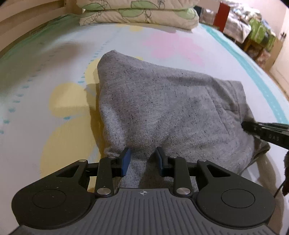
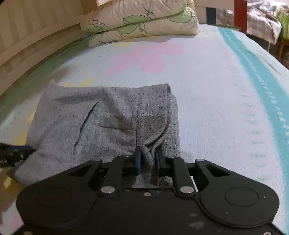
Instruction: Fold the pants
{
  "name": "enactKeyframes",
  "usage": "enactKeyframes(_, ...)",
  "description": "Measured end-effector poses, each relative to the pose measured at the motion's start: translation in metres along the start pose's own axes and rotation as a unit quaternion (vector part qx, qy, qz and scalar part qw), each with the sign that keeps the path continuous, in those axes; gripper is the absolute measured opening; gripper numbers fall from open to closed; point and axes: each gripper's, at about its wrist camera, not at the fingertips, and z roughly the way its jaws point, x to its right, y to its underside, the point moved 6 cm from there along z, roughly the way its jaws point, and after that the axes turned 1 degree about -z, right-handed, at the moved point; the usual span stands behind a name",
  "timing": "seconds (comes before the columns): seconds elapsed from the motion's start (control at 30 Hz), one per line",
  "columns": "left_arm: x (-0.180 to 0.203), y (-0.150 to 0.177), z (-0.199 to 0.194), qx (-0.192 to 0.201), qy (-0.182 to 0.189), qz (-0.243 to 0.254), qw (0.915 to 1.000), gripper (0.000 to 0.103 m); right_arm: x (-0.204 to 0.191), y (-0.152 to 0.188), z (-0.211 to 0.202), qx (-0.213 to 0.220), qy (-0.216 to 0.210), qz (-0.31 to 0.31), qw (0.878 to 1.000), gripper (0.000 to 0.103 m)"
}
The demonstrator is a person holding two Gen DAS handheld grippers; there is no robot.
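Grey speckled pants [image 1: 162,101] lie folded into a short stack on the bed sheet [image 1: 54,59]. My left gripper [image 1: 142,159] is at the stack's near edge, and its blue pads pinch a raised bunch of the cloth. In the right wrist view the pants [image 2: 101,115] show a pocket slit and a seam. My right gripper [image 2: 148,159] is at the near right corner. A thick fold of cloth stands between its pads, loose, with a thin gap on one side. Each gripper's tip also shows in the other view: the right gripper [image 1: 252,126] and the left gripper [image 2: 27,149].
A folded floral quilt [image 1: 140,12] lies at the far end of the bed, beside the wooden headboard [image 1: 27,23]. A teal stripe [image 2: 261,76] runs near the sheet's right edge. Cluttered furniture [image 1: 252,30] stands beyond the bed on the right.
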Motion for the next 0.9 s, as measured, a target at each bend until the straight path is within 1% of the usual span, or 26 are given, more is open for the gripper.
enactKeyframes(0.1, 0.002, 0.000, 0.002, -0.004, -0.009, 0.003, 0.9999, 0.030, 0.001, 0.002, -0.002, -0.001, -0.004, 0.012, 1.000, 0.019)
enactKeyframes(0.3, 0.005, 0.002, 0.002, -0.005, -0.019, 0.003, 0.9998, 0.030, 0.016, -0.002, 0.002, -0.005, -0.023, 0.056, 0.998, 0.017)
enactKeyframes(0.43, 0.004, 0.002, 0.002, -0.009, -0.019, -0.001, 0.9998, 0.030, 0.016, -0.007, 0.000, -0.017, -0.018, 0.050, 0.998, 0.019)
enactKeyframes(0.53, 0.003, 0.002, 0.003, -0.011, -0.016, -0.005, 0.9998, 0.030, 0.016, -0.012, -0.005, -0.020, -0.008, 0.044, 0.999, 0.023)
enactKeyframes(0.57, 0.003, 0.002, 0.003, -0.012, -0.016, -0.006, 0.9998, 0.030, 0.017, -0.014, -0.008, -0.017, -0.002, 0.046, 0.999, 0.025)
enactKeyframes(0.63, 0.002, 0.002, 0.003, -0.011, -0.014, -0.009, 0.9998, 0.030, 0.017, -0.019, -0.017, -0.006, 0.018, 0.044, 0.999, 0.025)
enactKeyframes(0.67, 0.002, 0.002, 0.003, -0.011, -0.014, -0.009, 0.9998, 0.030, 0.016, -0.023, -0.023, 0.005, 0.029, 0.038, 0.999, 0.026)
enactKeyframes(0.73, 0.002, 0.002, 0.003, -0.010, -0.015, -0.009, 0.9998, 0.030, 0.010, -0.027, -0.036, 0.027, 0.039, 0.024, 0.999, 0.027)
enactKeyframes(0.8, 0.002, 0.002, 0.003, -0.009, -0.015, -0.010, 0.9998, 0.030, -0.003, -0.029, -0.047, 0.045, 0.035, 0.007, 0.998, 0.028)
enactKeyframes(0.9, 0.001, 0.002, 0.003, -0.007, -0.014, -0.011, 0.9998, 0.030, -0.029, -0.024, -0.056, 0.060, 0.017, -0.029, 0.998, 0.028)
